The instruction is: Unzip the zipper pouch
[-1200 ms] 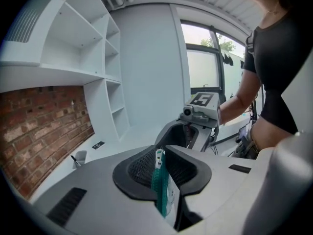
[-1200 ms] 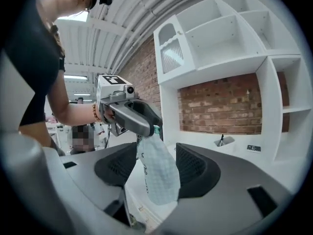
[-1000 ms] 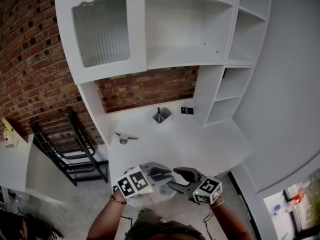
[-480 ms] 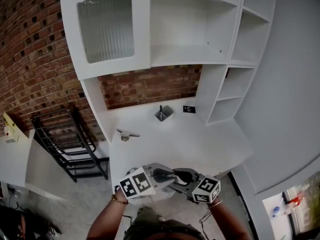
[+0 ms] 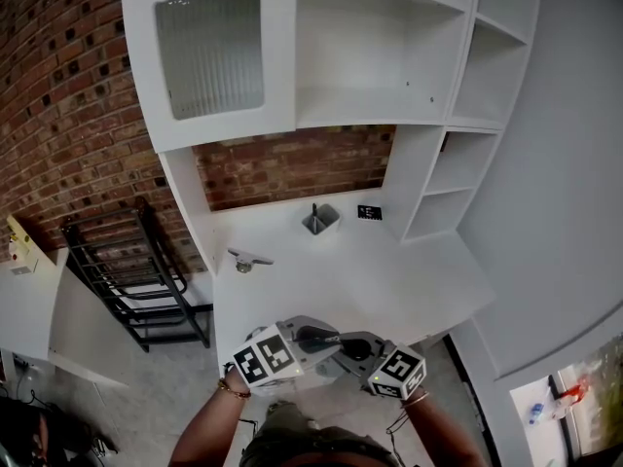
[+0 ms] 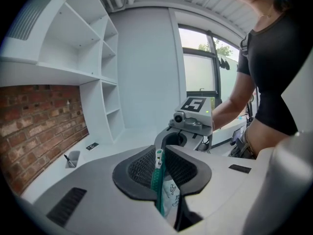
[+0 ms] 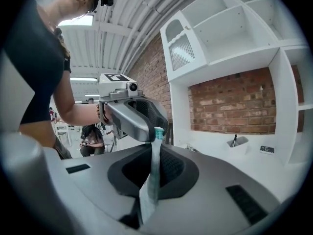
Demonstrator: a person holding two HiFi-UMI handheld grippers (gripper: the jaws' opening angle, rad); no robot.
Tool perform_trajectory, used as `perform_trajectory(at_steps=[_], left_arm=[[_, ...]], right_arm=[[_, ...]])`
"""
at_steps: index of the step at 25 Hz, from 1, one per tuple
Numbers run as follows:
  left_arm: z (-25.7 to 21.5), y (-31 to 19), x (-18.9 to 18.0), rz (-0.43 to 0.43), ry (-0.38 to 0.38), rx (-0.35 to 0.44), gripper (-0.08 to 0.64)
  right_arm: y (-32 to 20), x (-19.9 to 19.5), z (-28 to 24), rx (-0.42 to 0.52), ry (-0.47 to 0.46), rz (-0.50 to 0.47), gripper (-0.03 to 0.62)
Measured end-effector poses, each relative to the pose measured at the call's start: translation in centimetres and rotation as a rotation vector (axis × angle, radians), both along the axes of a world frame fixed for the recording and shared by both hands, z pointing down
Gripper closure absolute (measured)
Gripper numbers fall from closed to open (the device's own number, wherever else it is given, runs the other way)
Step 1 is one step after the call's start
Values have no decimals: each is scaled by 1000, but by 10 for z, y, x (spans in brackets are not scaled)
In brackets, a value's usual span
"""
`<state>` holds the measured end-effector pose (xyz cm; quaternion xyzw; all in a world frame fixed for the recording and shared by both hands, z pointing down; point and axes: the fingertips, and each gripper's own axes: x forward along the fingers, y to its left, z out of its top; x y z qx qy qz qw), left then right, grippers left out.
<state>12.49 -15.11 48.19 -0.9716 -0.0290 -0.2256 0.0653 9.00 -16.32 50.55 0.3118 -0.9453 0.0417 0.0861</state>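
We hold the zipper pouch (image 6: 169, 196) in the air between the two grippers, at the 6 o'clock edge of the head view, above the near rim of the white desk (image 5: 399, 275). The left gripper (image 5: 313, 339) comes in from 9 o'clock and the right gripper (image 5: 343, 344) from 3 o'clock, and their tips meet nose to nose.

In the left gripper view, our jaws are nearly together and clamp the pouch edge-on. Its teal zipper (image 6: 157, 173) runs up between the pads towards 12 o'clock, and the pale printed body hangs towards 6 o'clock. The right gripper sits just past it at 1 o'clock.

In the right gripper view, our jaws have just been closing and now pinch the thin upper edge of the pouch. The teal end pokes out at 12 o'clock, touching the left gripper's tip.

Further up the desk, at 12 o'clock from the grippers, a pen cup (image 5: 319, 221) stands by the brick wall (image 5: 282, 168). A black rack (image 5: 131, 280) stands on the floor at 9 o'clock.
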Motion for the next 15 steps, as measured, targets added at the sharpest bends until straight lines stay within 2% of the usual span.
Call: perform_trajectory(at_steps=[5,10,12,15], left_arm=[[0,-9,1,-70,42,16,497],[-5,-19,-2,-166,76,27,475],[-7,-24,-4,-224,83,32,457],[-7,-30,-7,-309,104,-17,445]], right_arm=[[-7,6,0,52,165,106,584],[-16,5,-3,138,231,156,584],[-19,5,-5,175,300,189,584],[-24,6,-6,283,426,239,586]])
